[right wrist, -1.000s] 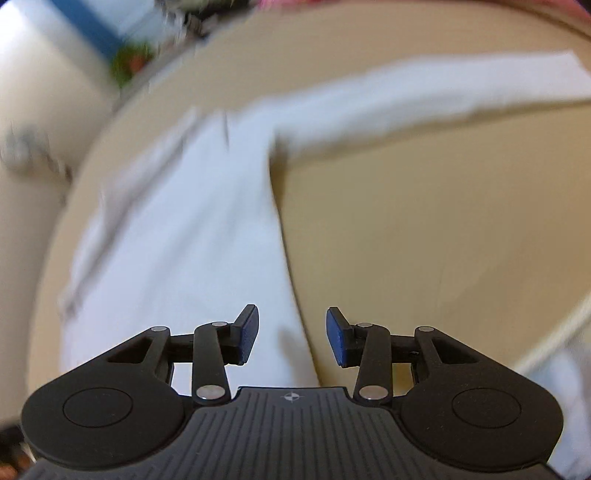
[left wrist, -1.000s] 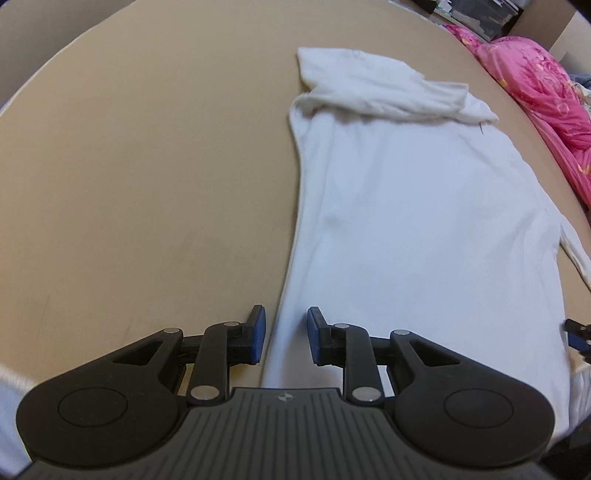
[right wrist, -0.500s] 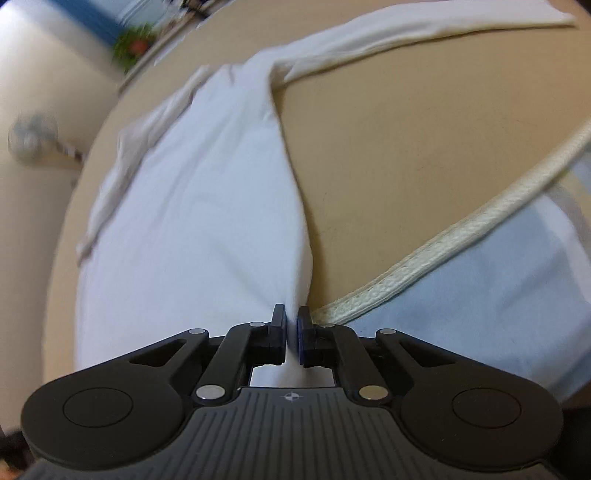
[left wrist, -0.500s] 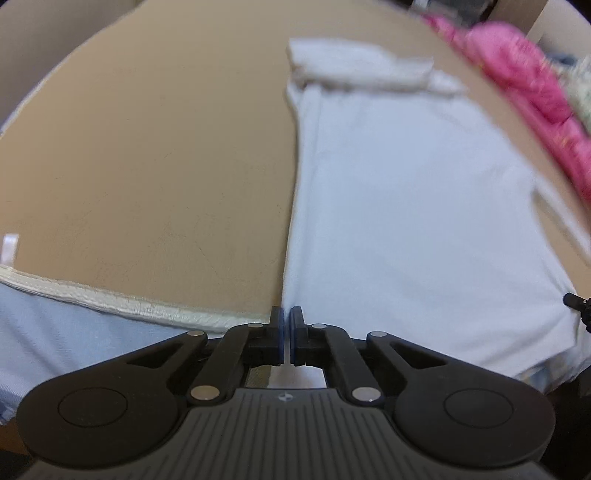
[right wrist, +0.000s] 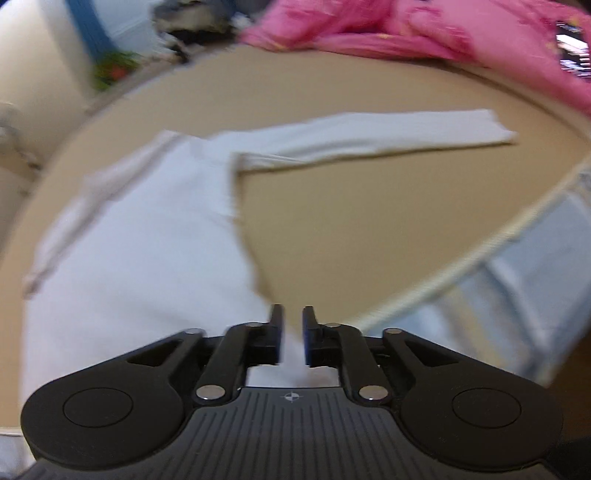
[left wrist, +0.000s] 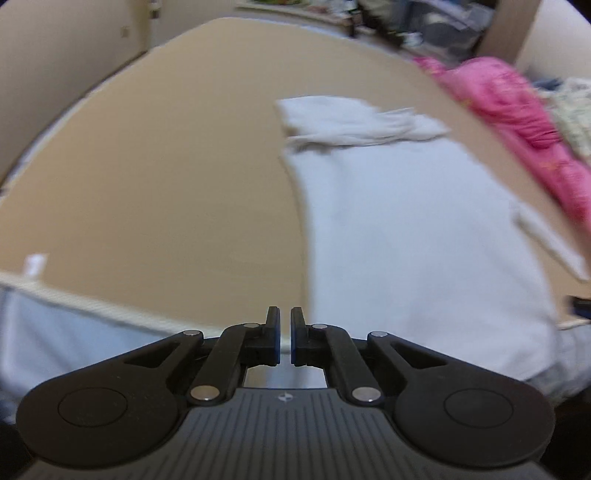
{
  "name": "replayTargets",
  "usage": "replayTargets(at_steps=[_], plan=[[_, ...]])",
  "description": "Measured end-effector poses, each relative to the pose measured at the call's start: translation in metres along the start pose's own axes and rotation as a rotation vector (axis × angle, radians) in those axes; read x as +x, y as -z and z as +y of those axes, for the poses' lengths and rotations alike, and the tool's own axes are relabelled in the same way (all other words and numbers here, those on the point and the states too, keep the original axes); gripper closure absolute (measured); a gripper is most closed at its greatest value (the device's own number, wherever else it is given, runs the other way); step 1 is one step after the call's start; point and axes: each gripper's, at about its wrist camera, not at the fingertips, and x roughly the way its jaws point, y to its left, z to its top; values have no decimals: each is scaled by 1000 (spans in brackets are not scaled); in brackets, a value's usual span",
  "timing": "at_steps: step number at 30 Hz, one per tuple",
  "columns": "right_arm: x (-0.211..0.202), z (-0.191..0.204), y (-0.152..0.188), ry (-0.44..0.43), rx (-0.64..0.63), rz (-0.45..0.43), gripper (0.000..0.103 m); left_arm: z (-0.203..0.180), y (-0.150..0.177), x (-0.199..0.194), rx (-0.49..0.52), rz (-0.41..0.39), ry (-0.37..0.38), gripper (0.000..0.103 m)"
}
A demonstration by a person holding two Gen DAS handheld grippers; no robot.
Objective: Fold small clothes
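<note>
At the near edge of the bed, the left gripper is pinched to a sliver on the hem corner of the white shirt. White cloth shows in the slit and beneath the linkages. A second ago these jaws stood wide over that same corner, and they were already clamped half a second ago. The right gripper was also wide a second ago and then clamped. Its jaws have just been opening and now stand narrowly apart with the shirt's other hem corner in the gap. The blur hides any contact, but the pads look clear of the cloth.

In the left view the shirt runs from 6 o'clock up toward 1 o'clock on the tan cover. A folded-in sleeve is bunched across its far end. In the right view the body spreads from 6 toward 10 o'clock, and the other sleeve stretches flat toward 2 o'clock.

Both views sit farther back and higher than before. The cream piping now crosses at 8 o'clock in the left view, where it was hidden a second ago. In the right view the piping lies at 3 o'clock. The pink blanket is at 2 o'clock in the left view, and in the right view the blanket now fills 12 to 2 o'clock.
</note>
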Motion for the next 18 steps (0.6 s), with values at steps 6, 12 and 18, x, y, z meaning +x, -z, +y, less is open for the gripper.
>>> replayTargets(at_steps=[6, 12, 18], plan=[[65, 14, 16, 91, -30, 279, 65, -33, 4, 66, 67, 223, -25, 81], [26, 57, -41, -34, -90, 5, 58, -58, -18, 54, 130, -2, -143, 81], [48, 90, -111, -162, -231, -102, 51, -100, -69, 61, 176, -160, -132, 81]])
